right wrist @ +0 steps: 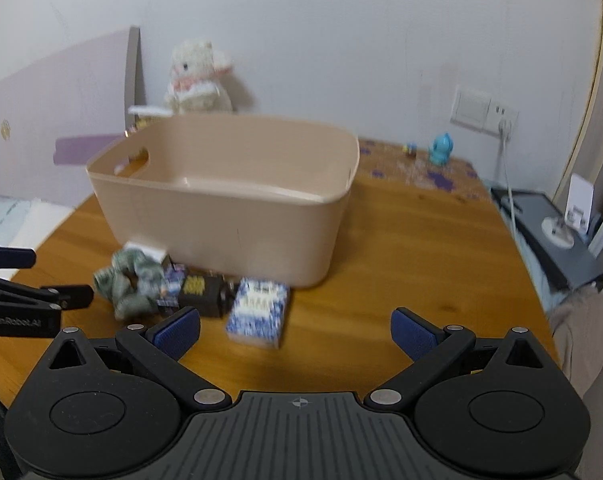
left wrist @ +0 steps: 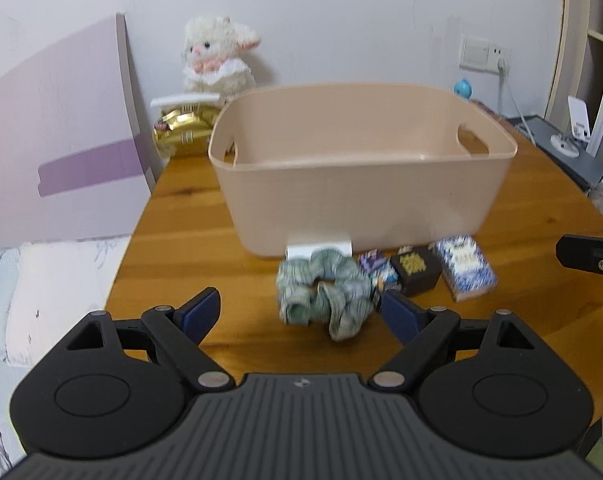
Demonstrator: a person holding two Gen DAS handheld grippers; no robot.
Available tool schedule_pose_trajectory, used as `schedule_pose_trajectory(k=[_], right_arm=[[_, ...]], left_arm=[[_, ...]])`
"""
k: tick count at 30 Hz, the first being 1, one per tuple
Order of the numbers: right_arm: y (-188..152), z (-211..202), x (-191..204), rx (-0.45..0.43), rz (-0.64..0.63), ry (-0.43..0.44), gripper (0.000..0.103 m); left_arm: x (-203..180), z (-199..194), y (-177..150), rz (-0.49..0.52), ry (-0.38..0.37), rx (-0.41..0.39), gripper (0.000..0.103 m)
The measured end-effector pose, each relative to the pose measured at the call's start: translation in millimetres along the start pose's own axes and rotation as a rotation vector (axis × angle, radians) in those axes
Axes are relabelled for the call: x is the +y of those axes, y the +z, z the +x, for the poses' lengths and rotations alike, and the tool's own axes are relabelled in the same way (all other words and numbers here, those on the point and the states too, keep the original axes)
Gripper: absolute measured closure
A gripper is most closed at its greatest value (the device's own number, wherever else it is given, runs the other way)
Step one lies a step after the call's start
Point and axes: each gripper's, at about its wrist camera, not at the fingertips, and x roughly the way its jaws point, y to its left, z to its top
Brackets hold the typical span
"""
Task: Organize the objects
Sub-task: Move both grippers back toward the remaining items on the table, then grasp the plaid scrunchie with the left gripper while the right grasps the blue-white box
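Observation:
A beige plastic bin stands empty on the wooden table. In front of it lie a green scrunchie, a white block, a small purple patterned box, a black and gold box and a blue and white box. My left gripper is open, its fingers on either side of the scrunchie, just short of it. My right gripper is open and empty, just behind the blue and white box. The bin and scrunchie also show in the right wrist view.
A white plush lamb and a gold package sit behind the bin at the wall. A lilac board leans at the left. A blue figurine and a cable are at the back right. The table's right edge borders a dark shelf.

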Motion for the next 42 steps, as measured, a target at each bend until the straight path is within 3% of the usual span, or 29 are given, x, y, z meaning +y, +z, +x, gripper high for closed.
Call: schedule_pose_trajectory(k=[11,25,29,30,32,33,35,37,42], right_arm=[[-14,54,10,0.127,-0.003,0.039,0.0],[-9,102,13,0.164,0.027,0.037,0.0],[-7,106,13,0.146,0.037,0.042,0.014],[-7,106,13,0.146,0.036,0.045,0.016],[-7,107,14,0.147,0.027,0.049,0.025],[-8,105,16,0.141,0.019,0.042,0.028],[-8,102,18,0.135,0.014,0.047,0.048],[-8,99,18,0.133,0.018,0.053,0.06],[-12,86,19,0.118,0.023,0.06,0.061]], left_arm=[[11,39,-16,-0.022,-0.047,0.075,0.014],[11,80,-10,-0.054,-0.12,0.097,0.014],[10,87,-7,-0.057,-0.142,0.097,0.017],[9,88,-8,-0.053,-0.144,0.095,0.019],[8,89,-7,-0.035,-0.164,0.102,0.035],[7,89,-8,-0.034,-0.167,0.106,0.036],[7,89,-9,-0.027,-0.161,0.102,0.048],[7,87,-10,-0.006,-0.152,0.095,0.061],[12,83,-12,-0.007,-0.151,0.098,0.076]])
